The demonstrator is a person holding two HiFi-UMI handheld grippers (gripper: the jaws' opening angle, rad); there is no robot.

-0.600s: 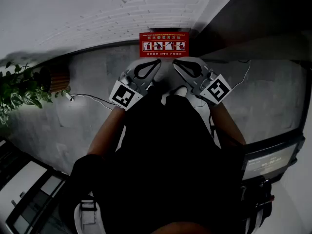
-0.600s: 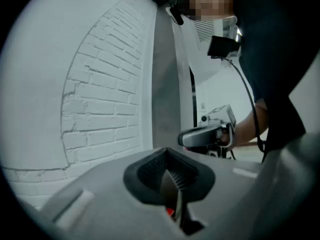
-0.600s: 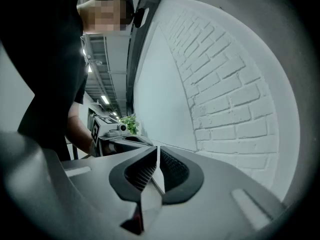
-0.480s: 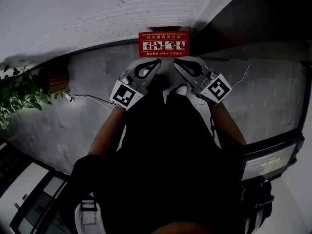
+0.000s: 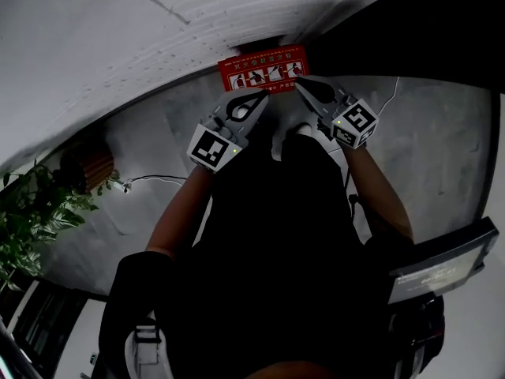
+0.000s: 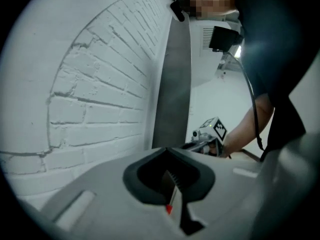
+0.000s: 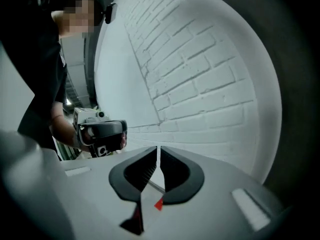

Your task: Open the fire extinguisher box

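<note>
Now both tools are reaching further forward than half a second ago, closing in on the red box [image 5: 263, 67] sitting at the foot of the brick wall [image 5: 158, 22]. The left tool [image 5: 262, 96] and right tool [image 5: 301, 84] are both staying clenched and empty, tips hovering just beside the box's near edge. The head view is tilting too, skewing the box. Opening is probably only just beginning.

Left gripper [image 5: 264, 95], right gripper [image 5: 300, 84] nearer box [image 5: 264, 68]
</note>
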